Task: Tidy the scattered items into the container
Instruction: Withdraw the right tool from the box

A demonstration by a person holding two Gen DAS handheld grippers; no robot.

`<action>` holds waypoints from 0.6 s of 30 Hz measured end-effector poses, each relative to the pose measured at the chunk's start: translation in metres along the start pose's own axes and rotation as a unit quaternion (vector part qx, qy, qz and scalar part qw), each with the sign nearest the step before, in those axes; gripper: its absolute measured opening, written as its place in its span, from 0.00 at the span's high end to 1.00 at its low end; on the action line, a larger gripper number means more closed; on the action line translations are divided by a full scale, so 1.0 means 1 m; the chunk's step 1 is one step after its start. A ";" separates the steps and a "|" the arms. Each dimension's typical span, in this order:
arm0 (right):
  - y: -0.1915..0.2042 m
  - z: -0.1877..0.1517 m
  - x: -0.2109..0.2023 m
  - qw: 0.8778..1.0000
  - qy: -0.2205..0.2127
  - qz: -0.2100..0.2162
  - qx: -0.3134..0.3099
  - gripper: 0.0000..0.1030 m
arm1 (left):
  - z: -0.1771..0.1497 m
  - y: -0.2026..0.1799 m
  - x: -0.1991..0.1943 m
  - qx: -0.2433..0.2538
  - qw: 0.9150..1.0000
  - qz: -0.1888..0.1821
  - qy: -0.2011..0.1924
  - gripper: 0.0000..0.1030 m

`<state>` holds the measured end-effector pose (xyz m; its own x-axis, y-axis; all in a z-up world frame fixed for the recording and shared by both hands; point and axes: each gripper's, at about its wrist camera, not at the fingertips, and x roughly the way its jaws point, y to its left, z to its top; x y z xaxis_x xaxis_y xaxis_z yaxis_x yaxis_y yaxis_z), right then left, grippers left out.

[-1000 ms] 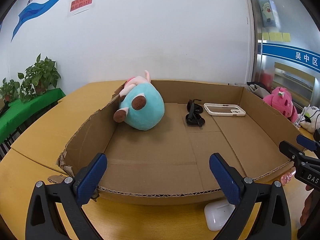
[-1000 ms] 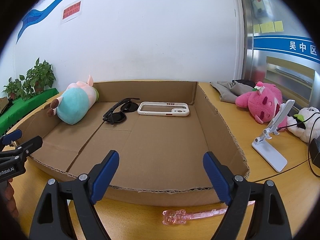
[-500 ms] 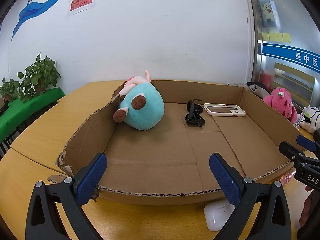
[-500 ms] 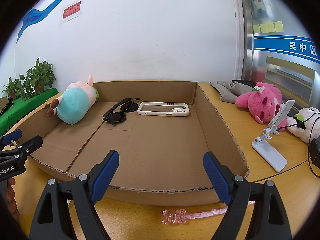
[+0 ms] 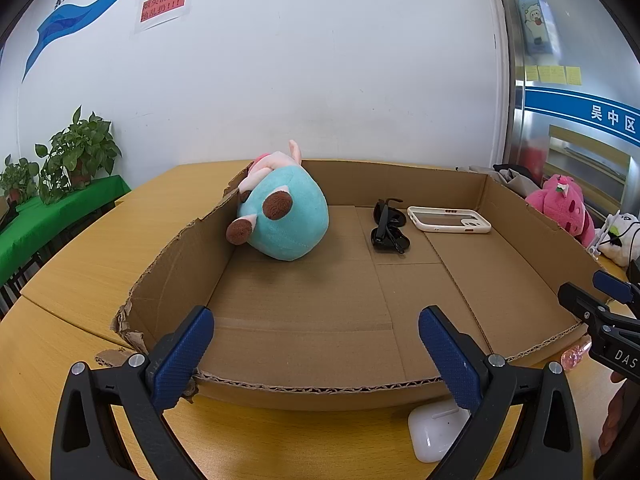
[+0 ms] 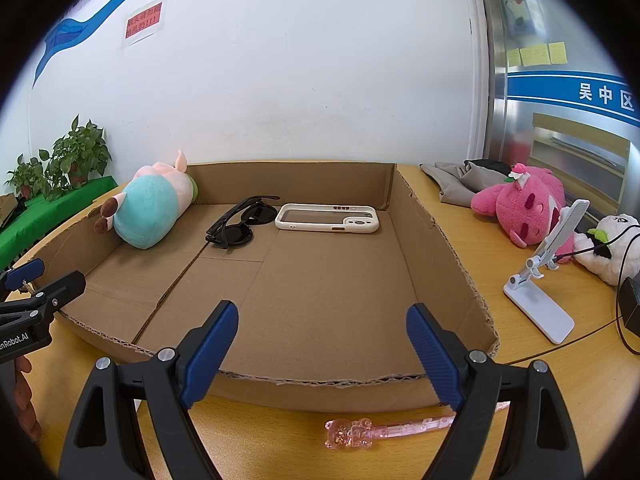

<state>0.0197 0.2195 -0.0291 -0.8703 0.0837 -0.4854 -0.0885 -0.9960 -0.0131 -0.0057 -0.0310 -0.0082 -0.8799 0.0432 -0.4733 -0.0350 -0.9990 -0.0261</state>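
Far left: potted plants (image 6: pixel 66 160) on green cloth.
Table (image 6: pixel 472 240): wood; my cardboard box (image 6: pixel 440 248) holds plush toy (image 6: pixel 150 208), sunglasses (image 6: pixel 240 226), phone case (image 6: pixel 328 218).
Outside box: white earbud case (image 5: pixel 434 430), pink wand (image 6: pixel 384 430).
My tongs: left gripper (image 5: pixel 316 356) and right gripper (image 6: pixel 322 354) wide, empty.
Far right: phone stand (image 6: pixel 540 280).

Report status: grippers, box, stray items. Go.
Left gripper and right gripper open, empty. Cardboard box holds three items. White earbud case, pink bear wand outside.

Both wrist views look forward and slightly down between their jaws, sharing the shallow brown cardboard box (image 5: pixel 304 344) (image 6: pixel 320 300) close ahead.
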 end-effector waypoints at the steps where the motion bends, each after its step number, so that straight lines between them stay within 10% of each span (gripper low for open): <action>1: 0.000 0.000 0.000 1.000 0.000 0.000 0.000 0.17 | 0.000 0.000 0.000 0.000 1.000 0.000 0.000 0.00; 18: -0.010 -0.003 -0.037 0.998 0.006 0.054 0.016 0.17 | 0.001 0.000 -0.050 -0.010 0.997 -0.054 0.057 0.00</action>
<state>0.0547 0.2261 -0.0139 -0.8696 -0.0248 -0.4932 -0.0101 -0.9976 0.0680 0.0378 -0.0328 0.0159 -0.8116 0.1529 -0.5638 -0.1172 -0.9881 -0.0992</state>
